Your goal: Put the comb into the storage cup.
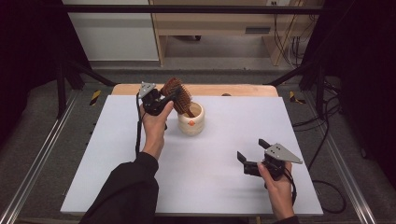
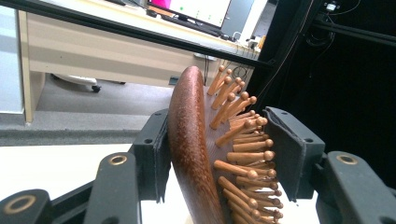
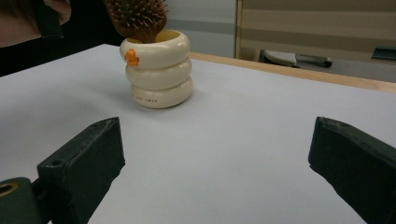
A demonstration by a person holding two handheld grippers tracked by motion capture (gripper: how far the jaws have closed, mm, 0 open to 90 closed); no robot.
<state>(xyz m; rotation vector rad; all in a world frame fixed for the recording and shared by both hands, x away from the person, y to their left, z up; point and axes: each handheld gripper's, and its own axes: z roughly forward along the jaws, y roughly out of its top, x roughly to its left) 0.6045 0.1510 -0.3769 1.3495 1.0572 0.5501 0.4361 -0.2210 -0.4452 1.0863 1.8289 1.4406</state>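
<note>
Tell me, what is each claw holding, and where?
The left claw has the wooden hairbrush by its head, one pad on the smooth back, one at the bristles. The right claw is open, holding nothing.

Colours on my table: brown, cream, white, black.
The hairbrush (image 1: 178, 94) is reddish-brown wood with lighter tan pins. The ribbed cup (image 3: 158, 70) is cream, with a small orange mark near its rim. My table top (image 1: 201, 163) is plain white with a pale wood far edge. My sleeve (image 1: 126, 191) is black.
</note>
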